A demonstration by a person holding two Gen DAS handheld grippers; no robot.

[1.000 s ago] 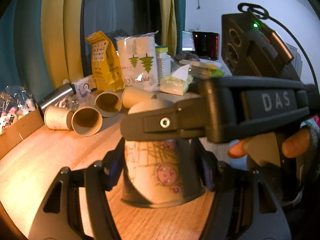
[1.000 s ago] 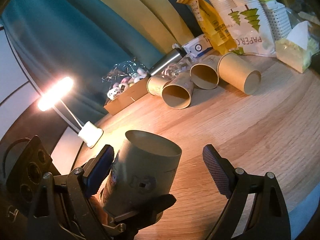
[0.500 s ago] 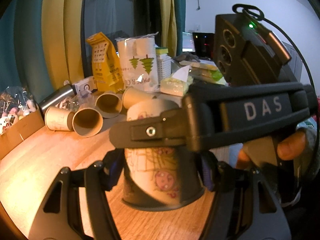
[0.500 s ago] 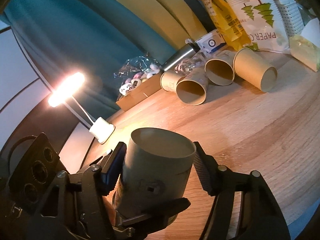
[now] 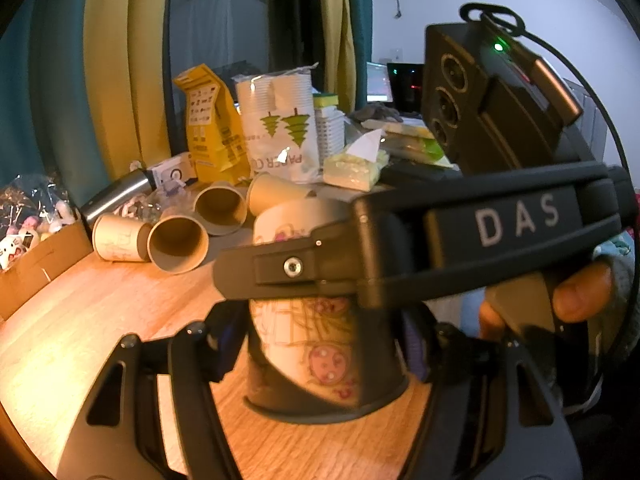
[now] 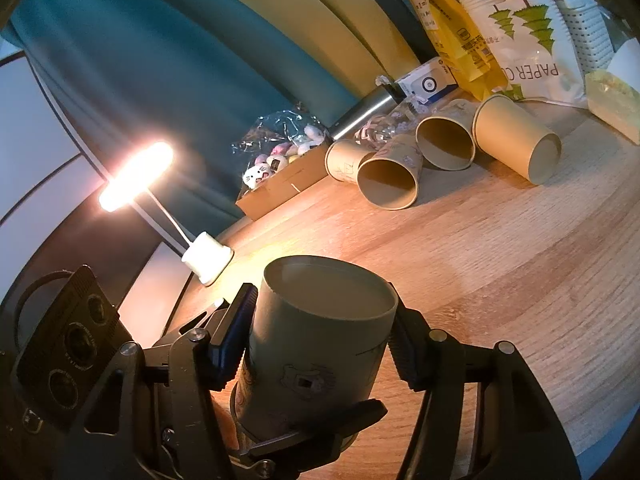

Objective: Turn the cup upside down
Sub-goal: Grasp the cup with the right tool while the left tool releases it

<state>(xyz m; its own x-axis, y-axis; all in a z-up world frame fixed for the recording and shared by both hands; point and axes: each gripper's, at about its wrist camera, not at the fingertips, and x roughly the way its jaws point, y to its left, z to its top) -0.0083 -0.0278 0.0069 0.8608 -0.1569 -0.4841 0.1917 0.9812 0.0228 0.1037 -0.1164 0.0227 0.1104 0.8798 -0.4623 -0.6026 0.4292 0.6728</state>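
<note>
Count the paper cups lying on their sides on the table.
4, all in one cluster near the clutter: one by the cardboard box, two open-mouthed, one bottom-forward. Others may be hidden behind them.

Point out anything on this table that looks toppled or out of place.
Four paper cups lie tipped on their sides in a loose cluster at the back of the wooden table. The printed cup stands base-up, with the right gripper closed on it.

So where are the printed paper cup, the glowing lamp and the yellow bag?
Printed paper cup (image 6: pixel 320 344), right wrist view, on its side wall.
Glowing white lamp (image 6: pixel 136 176), right wrist view, on its lit bar.
Yellow paper bag (image 5: pixel 210 120), left wrist view, on its front.
</note>
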